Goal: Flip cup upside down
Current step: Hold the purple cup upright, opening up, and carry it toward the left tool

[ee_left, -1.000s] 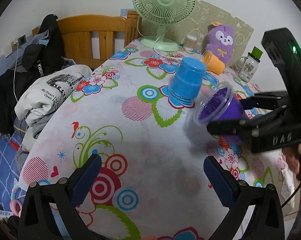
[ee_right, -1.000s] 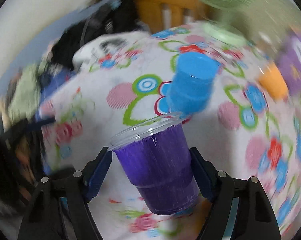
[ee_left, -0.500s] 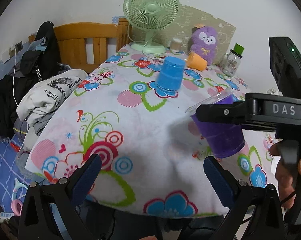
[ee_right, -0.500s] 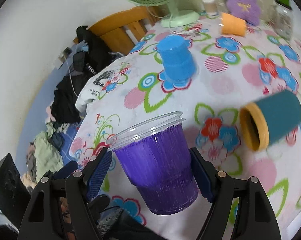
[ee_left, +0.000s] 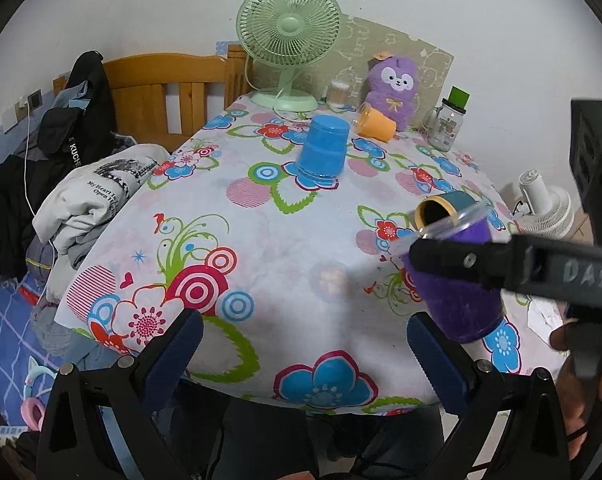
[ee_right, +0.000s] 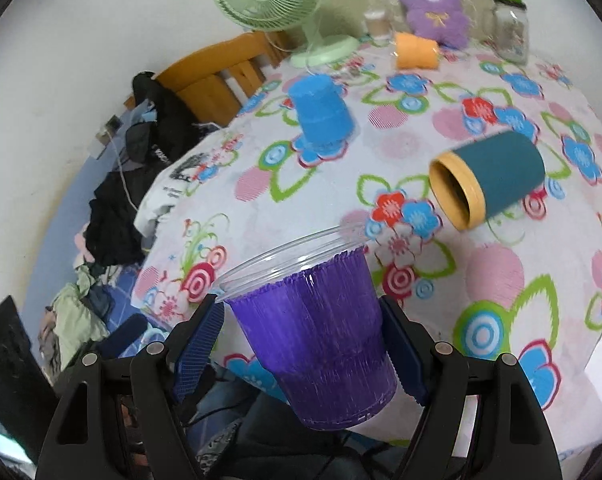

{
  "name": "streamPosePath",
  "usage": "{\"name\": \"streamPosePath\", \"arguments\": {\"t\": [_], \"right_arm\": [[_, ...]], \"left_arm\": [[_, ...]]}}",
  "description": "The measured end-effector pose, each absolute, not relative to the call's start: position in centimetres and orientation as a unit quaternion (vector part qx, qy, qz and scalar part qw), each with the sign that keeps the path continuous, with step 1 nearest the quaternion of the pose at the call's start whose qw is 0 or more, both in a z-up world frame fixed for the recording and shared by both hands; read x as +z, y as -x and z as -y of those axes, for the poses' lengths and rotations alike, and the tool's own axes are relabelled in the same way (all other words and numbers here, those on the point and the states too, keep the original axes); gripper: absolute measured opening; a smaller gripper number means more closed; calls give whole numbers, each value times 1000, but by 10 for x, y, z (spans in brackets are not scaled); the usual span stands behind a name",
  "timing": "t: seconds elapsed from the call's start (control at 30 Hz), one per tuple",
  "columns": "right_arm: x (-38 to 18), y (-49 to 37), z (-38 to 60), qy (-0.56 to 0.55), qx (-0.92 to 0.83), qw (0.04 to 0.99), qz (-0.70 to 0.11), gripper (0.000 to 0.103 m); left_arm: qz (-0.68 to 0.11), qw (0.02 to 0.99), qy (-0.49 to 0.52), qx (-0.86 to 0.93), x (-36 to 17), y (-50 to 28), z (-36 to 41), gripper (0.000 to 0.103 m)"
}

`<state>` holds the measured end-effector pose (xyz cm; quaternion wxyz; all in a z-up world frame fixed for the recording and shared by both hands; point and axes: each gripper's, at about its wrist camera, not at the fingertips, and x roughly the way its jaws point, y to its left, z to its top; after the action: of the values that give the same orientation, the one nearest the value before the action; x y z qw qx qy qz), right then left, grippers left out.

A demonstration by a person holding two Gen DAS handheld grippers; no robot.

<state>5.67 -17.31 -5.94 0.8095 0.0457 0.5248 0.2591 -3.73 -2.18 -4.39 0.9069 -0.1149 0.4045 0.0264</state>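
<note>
My right gripper (ee_right: 307, 344) is shut on a purple plastic cup (ee_right: 315, 344) with a clear rim, held upright and a little tilted above the table's near right edge. In the left wrist view the cup (ee_left: 457, 300) shows at right, gripped by the right gripper's black fingers (ee_left: 461, 258). My left gripper (ee_left: 301, 344) is open and empty over the table's front edge. A blue cup (ee_left: 323, 152) stands upside down at mid-table. A teal cup with a yellow rim (ee_right: 489, 180) lies on its side. An orange cup (ee_left: 375, 124) lies on its side at the back.
The table wears a flowered cloth (ee_left: 261, 240). At the back stand a green fan (ee_left: 287, 40), a purple plush toy (ee_left: 393, 84) and a glass jar (ee_left: 447, 124). A wooden chair (ee_left: 161, 88) with heaped clothes (ee_left: 89, 200) stands to the left.
The right gripper has carried the purple cup from near the blue cup back toward the table's front right and turned it from tilted sideways to nearly upright. The left gripper has drawn back.
</note>
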Motion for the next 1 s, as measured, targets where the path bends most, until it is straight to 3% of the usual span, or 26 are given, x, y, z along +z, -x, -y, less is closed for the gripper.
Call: {"name": "streamPosePath", "arguments": {"t": [0.47, 0.77, 1.0], "right_arm": [[-102, -85, 177, -117, 220, 789, -562, 81], [-103, -97, 174, -105, 225, 791, -559, 81], [-100, -100, 176, -82, 222, 796, -558, 89]], "left_arm": [[-416, 903, 109, 25, -53, 27, 29, 103], [-415, 903, 108, 25, -52, 9, 30, 103], [-418, 903, 103, 18, -51, -5, 36, 103]]}}
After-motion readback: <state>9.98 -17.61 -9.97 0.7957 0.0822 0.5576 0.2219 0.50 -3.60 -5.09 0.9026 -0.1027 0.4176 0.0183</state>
